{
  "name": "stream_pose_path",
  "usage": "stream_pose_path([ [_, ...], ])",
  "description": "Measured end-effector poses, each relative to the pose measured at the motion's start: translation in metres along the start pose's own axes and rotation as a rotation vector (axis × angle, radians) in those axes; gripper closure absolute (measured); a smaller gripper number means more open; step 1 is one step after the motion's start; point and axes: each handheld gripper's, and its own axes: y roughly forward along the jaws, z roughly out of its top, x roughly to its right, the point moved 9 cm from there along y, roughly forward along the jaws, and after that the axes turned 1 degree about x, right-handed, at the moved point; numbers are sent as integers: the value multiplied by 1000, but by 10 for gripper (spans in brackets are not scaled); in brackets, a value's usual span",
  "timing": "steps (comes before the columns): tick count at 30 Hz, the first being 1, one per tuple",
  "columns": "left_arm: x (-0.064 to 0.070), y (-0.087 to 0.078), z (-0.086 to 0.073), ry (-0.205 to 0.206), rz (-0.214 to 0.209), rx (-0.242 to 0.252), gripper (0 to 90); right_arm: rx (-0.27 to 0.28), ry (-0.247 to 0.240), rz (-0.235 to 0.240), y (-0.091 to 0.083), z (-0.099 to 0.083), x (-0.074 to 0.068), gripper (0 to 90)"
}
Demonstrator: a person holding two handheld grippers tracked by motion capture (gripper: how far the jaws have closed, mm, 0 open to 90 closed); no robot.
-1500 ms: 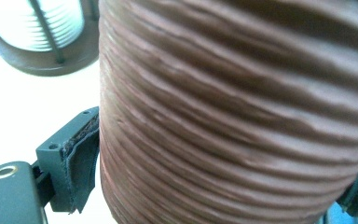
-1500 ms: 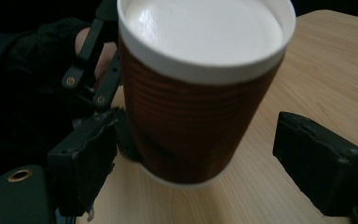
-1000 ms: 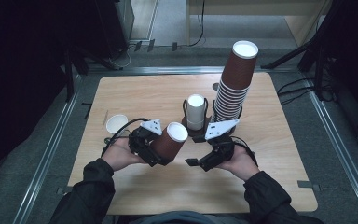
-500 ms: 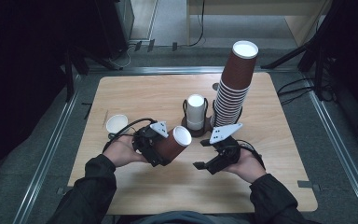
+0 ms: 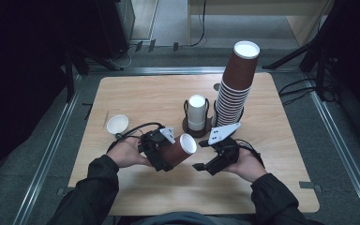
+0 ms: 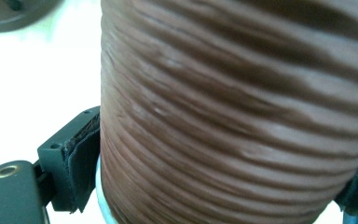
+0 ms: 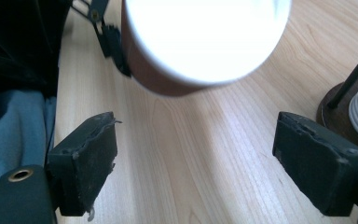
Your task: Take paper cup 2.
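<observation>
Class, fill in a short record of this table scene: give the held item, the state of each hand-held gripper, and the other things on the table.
held item: brown ribbed paper cup, tilted, white inside facing the right side
left hand-held gripper: shut on the cup's side wall
right hand-held gripper: open, empty, jaws pointed at the cup's mouth
tall stack: brown ribbed paper cups, upside down
holder: dark round stand with white cups
loose item: small white cup, upright
surface: light wooden table
</observation>
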Motion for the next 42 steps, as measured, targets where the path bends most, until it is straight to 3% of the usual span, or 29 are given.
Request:
stream_pose_path([
  [11,11,7,5,23,-24,-20,80,42,-12,76,1,18,-6,137],
  [21,19,12,7,34,-25,-36,79,-37,-41,108,20,20,-16,139],
  [32,19,11,6,34,-30,-27,73,-28,-60,119,20,21,-16,215],
  [34,18,10,6,43,-4,-8,61,-24,-63,116,20,20,-15,216],
  [37,16,8,8,40,0,21,45,-10,-59,113,19,22,-14,215],
  [38,14,5,9,28,3,43,0,3,-56,101,17,23,-12,215],
  [40,13,0,11,8,-17,90,0,15,-49,95,15,24,-10,215],
  [41,13,0,11,8,-17,90,0,15,-49,95,15,24,-10,215],
  [42,10,-4,13,-5,-14,133,0,22,-49,87,13,24,-8,215],
])
